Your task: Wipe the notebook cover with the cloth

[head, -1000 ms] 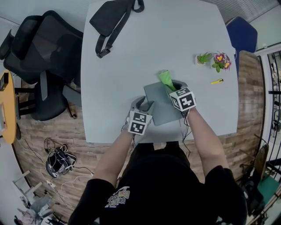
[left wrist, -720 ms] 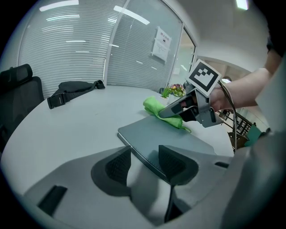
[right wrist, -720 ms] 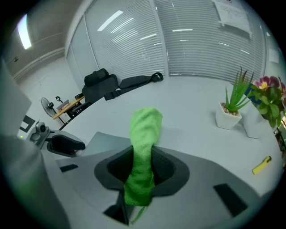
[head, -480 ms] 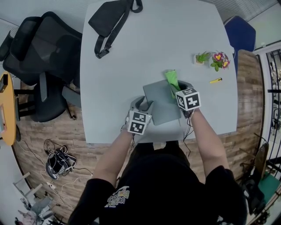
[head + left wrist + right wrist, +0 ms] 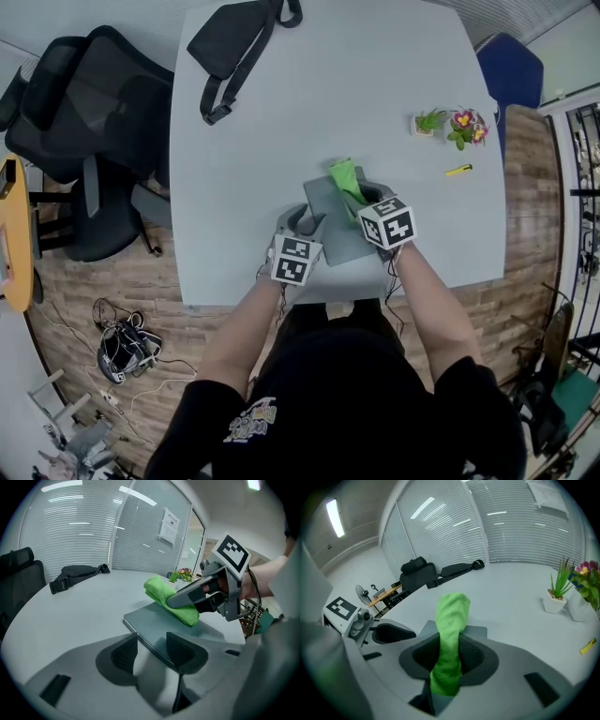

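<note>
A grey notebook (image 5: 339,234) lies flat near the white table's front edge (image 5: 234,298). My right gripper (image 5: 364,200) is shut on a green cloth (image 5: 345,180), which hangs out past the jaws onto the far part of the cover. In the right gripper view the cloth (image 5: 451,620) fills the gap between the pads. My left gripper (image 5: 306,223) is at the notebook's left edge. In the left gripper view its jaws (image 5: 152,644) stand apart, the right pad (image 5: 182,651) over the notebook's (image 5: 157,623) near edge, with the cloth (image 5: 171,603) beyond.
A black bag (image 5: 239,42) lies at the table's far left. Two small potted plants (image 5: 434,123) (image 5: 472,128) and a yellow item (image 5: 458,171) sit at the right. A black office chair (image 5: 84,112) stands left of the table, a blue chair (image 5: 511,70) at the far right.
The right gripper swung right with the cloth, then came back left and nearer across the cover. The left gripper and the notebook stayed put.
</note>
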{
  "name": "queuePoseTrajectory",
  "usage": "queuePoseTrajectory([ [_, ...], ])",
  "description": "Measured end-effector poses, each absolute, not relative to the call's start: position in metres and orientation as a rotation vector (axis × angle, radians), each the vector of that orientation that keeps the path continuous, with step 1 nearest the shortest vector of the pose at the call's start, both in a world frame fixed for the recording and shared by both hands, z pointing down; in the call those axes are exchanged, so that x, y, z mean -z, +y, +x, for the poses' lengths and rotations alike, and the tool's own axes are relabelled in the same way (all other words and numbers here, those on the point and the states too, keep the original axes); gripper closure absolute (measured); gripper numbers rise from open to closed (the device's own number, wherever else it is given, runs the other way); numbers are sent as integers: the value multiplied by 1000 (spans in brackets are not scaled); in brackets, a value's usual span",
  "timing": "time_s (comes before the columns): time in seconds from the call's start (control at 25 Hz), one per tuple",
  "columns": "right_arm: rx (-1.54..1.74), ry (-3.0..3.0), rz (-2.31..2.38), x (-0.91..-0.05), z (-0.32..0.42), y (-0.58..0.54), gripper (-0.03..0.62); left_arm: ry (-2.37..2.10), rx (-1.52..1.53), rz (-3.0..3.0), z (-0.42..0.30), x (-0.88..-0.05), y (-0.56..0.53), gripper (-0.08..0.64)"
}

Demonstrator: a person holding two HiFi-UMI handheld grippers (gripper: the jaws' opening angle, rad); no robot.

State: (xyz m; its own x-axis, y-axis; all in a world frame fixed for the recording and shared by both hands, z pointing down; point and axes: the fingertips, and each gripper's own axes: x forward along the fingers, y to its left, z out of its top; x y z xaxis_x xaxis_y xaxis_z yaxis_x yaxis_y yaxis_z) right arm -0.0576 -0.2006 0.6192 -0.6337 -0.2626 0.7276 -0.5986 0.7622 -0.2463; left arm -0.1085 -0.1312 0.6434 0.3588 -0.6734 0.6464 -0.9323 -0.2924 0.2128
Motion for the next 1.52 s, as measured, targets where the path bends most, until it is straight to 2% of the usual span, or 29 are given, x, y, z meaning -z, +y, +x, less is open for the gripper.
queuePoseTrajectory([
  [0.56, -746, -2262, 522, -632, -93, -150, 482, -1393, -604, 2075, -108, -649, -130, 371],
  [0.96, -554, -2204, 517, -639, -79, -148, 482, -1389, -605, 2064, -109, -643, -131, 371],
  [1.52, -622, -2168, 698, -639, -24, -173, 482, -1388, -608, 2065, -109, -643, -131, 371],
])
